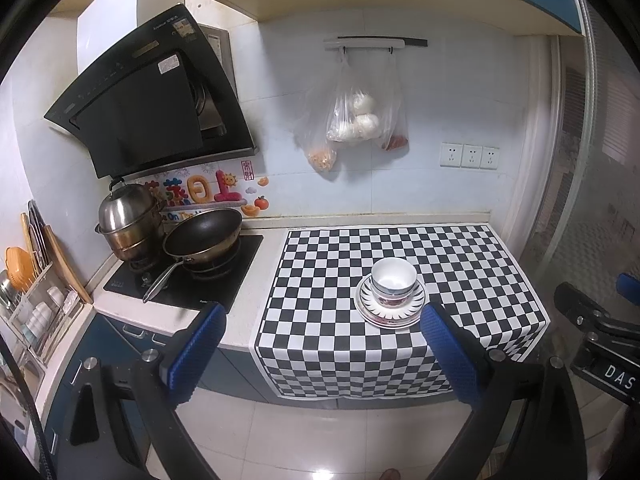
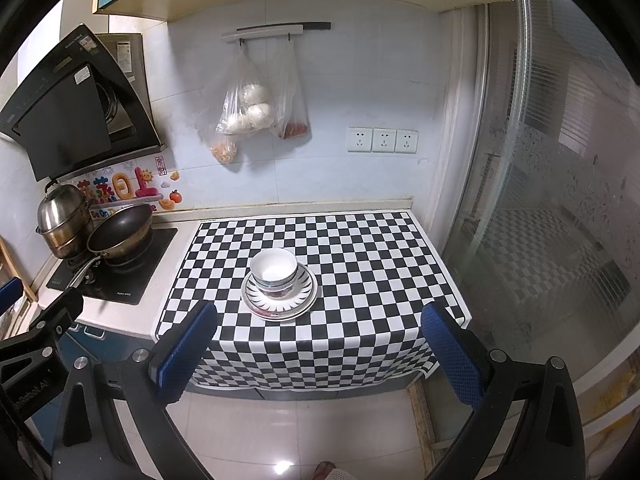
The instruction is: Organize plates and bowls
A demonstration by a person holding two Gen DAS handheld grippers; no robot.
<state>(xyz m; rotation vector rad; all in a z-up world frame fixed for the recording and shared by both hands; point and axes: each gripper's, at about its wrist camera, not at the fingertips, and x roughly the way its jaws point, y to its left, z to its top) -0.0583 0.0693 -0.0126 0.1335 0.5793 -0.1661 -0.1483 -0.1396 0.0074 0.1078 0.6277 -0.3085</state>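
Two tongs are hanging wide apart and empty: my left gripper (image 1: 320, 350) and right gripper (image 2: 320, 346). Stacked bowls (image 2: 274, 274) are sitting on plates (image 2: 280, 294) at twelve o'clock, mid checkered cloth (image 2: 360, 248). "DAS" is showing on the right gripper's body.

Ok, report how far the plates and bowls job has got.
Looks done: the bowls sit nested on the stacked plates in one pile on the checkered cloth. In hand: nothing; the left gripper and right gripper are both open, back from the counter. Left: nothing loose shows; possibly moving the pile.
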